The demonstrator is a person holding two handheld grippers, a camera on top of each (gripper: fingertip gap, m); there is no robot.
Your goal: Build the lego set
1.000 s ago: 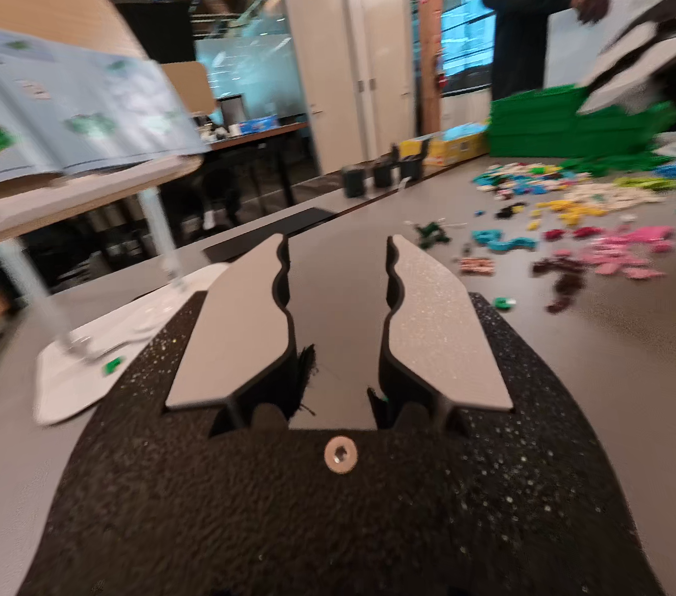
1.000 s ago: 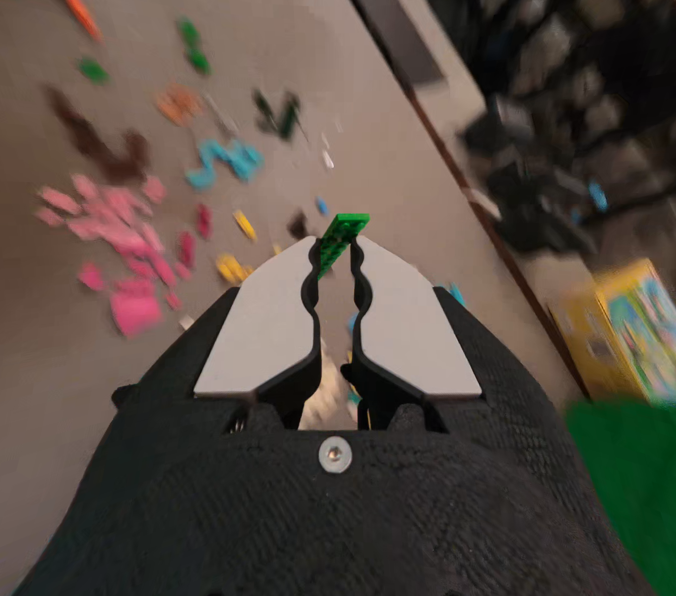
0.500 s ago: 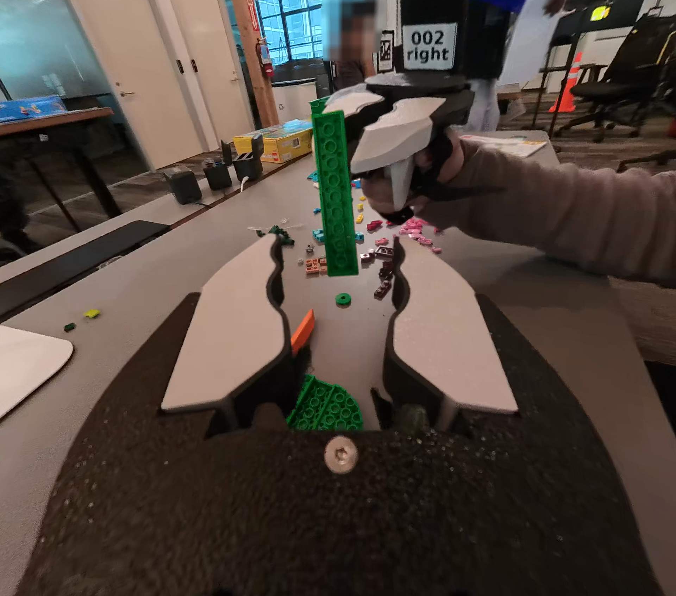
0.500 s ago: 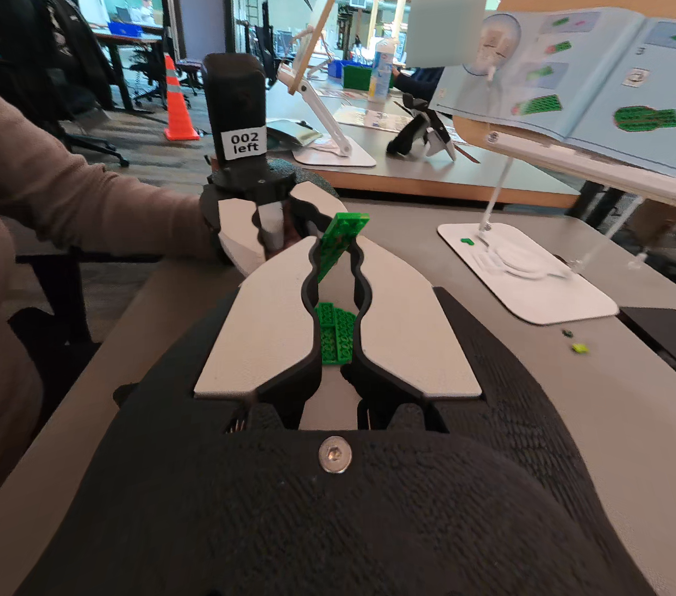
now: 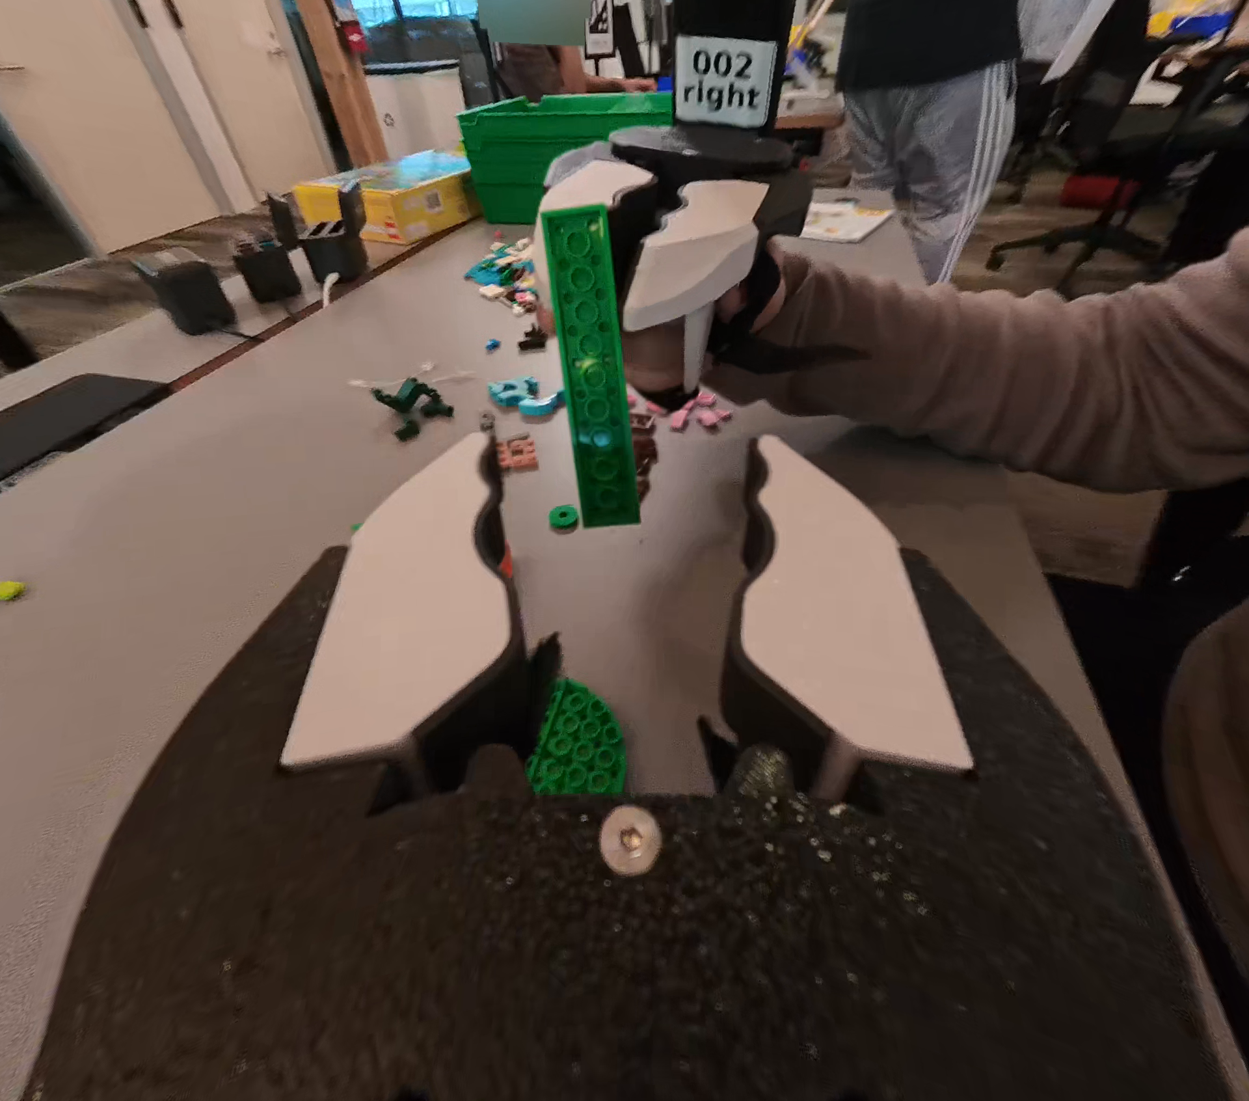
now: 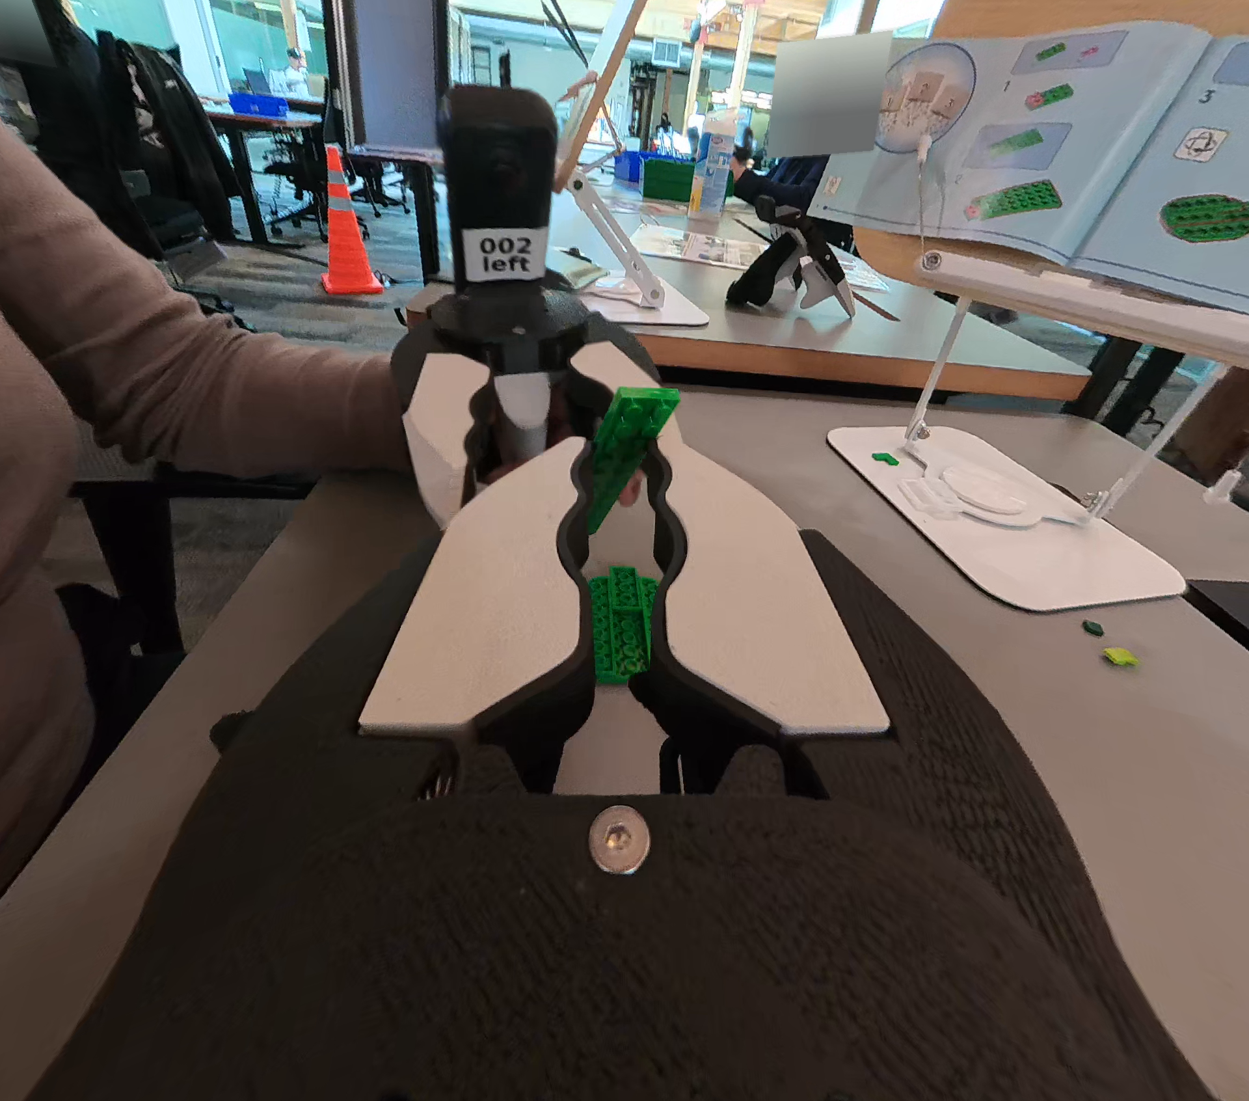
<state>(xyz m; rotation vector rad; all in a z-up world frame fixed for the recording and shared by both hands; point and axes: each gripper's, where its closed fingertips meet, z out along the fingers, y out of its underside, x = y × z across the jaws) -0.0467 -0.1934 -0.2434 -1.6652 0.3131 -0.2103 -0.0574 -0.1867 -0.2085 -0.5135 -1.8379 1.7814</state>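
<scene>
My right gripper (image 6: 618, 453) is shut on a long green plate (image 6: 632, 446), gripping it by one end. In the left wrist view the plate (image 5: 591, 372) hangs almost upright from that gripper (image 5: 635, 230), its lower end just above the table. My left gripper (image 5: 622, 453) is open and empty, with the plate's lower end just beyond its fingertips. It faces the right gripper and also shows in the right wrist view (image 6: 520, 433). A rounded green plate (image 5: 578, 737) lies on the grey table between the left fingers' bases; the right wrist view shows it too (image 6: 622, 629).
A small green ring (image 5: 562, 517) lies by the plate's tip. Loose bricks, pink (image 5: 696, 413), teal (image 5: 520, 392) and dark green (image 5: 412, 399), lie farther off. Green bins (image 5: 561, 149) and a yellow box (image 5: 385, 203) stand behind. An instruction booklet (image 6: 1081, 149) sits on a white stand (image 6: 1000, 521). Both grippers' tips are close together, under 4 cm apart.
Both grippers have swung round to face each other over the table. The right one has kept hold of the green plate throughout. The left jaws have opened wider.
</scene>
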